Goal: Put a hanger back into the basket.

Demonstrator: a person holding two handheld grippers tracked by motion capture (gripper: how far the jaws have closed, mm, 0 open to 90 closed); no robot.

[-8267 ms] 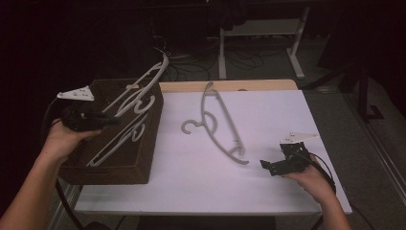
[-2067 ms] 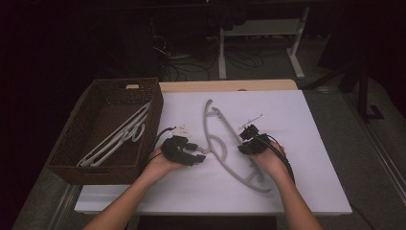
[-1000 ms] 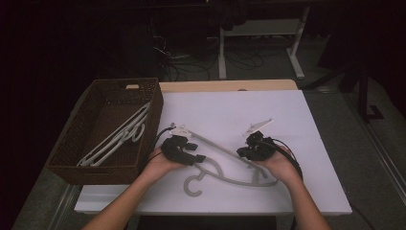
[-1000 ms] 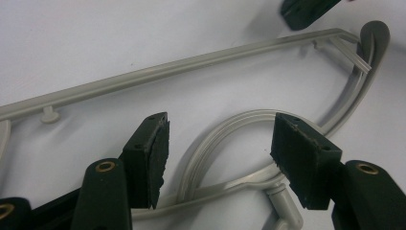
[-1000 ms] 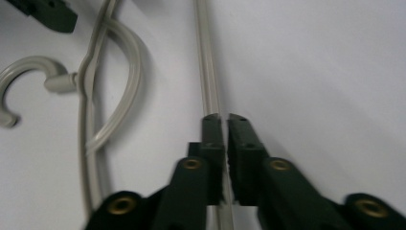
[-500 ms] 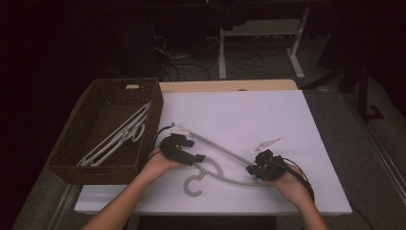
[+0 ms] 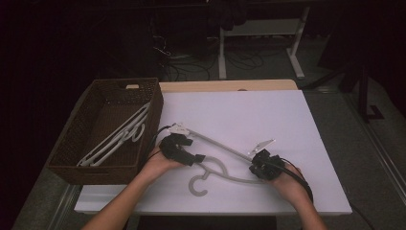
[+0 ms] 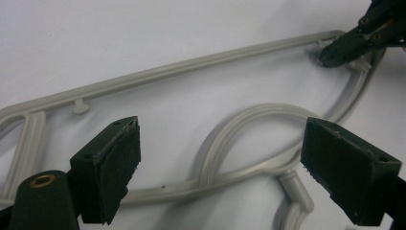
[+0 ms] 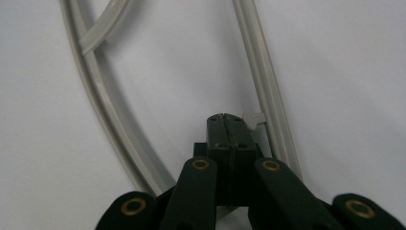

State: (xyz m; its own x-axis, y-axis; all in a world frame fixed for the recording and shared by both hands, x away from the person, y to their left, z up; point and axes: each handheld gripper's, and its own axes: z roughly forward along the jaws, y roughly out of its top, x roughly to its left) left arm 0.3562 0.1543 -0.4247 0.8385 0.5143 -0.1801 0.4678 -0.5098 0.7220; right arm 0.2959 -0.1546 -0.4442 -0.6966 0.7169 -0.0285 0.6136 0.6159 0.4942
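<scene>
A grey plastic hanger point(image 7: 218, 143) lies flat on the white table top point(image 7: 249, 110), its hook point(image 7: 198, 184) toward the near edge. My left gripper point(image 7: 197, 158) hovers over the hook's neck. Its jaws have just been opening and now stand wide apart point(image 8: 222, 143), with the hanger point(image 8: 191, 62) below them and neither pad touching it. My right gripper point(image 7: 253, 167) is at the hanger's right end. Its jaws are pressed together point(image 9: 225, 120) with nothing between them, the tip inside the hanger's corner point(image 9: 261, 72) beside a small peg point(image 9: 253, 117). From the left gripper view, the right gripper point(image 8: 335, 48) is at the far end.
A dark wicker basket point(image 7: 95, 175) stands at the table's left edge with pale hangers point(image 7: 117, 139) lying in it. Beyond the table's far edge are a desk frame point(image 7: 222, 52) and cables on the dark floor.
Over the last second the right gripper has slid toward the near edge and the hanger's right end has come with it. The left hand has stayed put.
</scene>
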